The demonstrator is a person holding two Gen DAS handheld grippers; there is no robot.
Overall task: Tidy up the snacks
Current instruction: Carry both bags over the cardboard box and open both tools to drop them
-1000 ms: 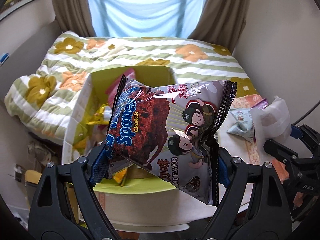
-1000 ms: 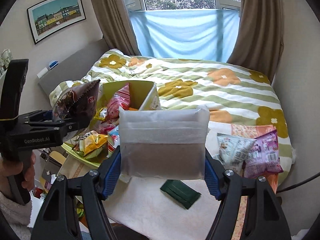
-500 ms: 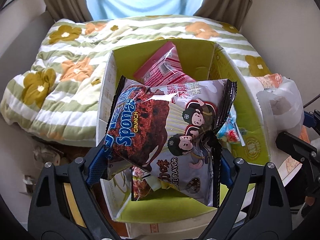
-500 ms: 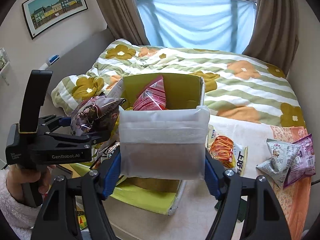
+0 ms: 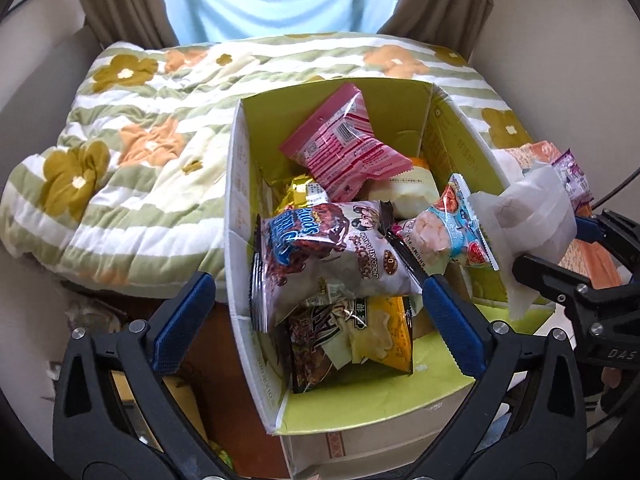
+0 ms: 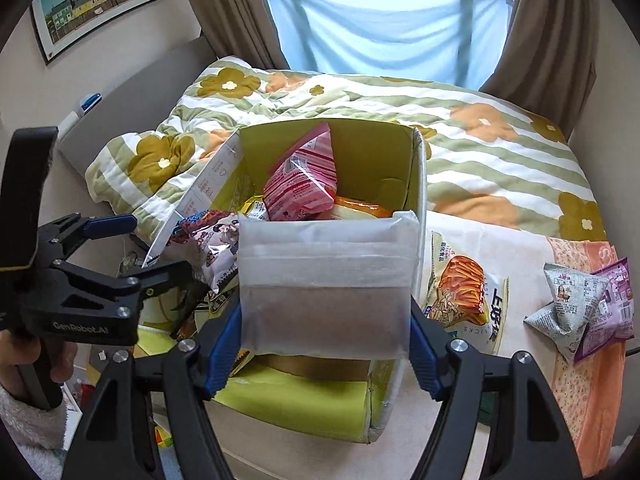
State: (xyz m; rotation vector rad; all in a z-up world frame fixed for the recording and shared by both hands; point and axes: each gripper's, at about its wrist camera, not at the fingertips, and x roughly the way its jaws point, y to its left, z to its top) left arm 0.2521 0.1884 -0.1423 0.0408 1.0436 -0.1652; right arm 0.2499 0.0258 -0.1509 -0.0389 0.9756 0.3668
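Gaping wide over the box [image 5: 236, 216], left tool [image 5: 316, 320], Sponge bag [image 5: 320, 256] lying loose atop the snacks inside. Pinching a white pouch [image 6: 326, 284] by its side edges above the box front, right tool [image 6: 326, 344]; likely light, soft, crushable, slippery.

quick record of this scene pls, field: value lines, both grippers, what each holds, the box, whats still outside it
left gripper: open, over the box
sponge crunch bag: in the box on other packets
right gripper: shut on white pouch
box: open, yellow-green inside, holds pink packet
outside box: orange sticks bag, grey packet, purple packet
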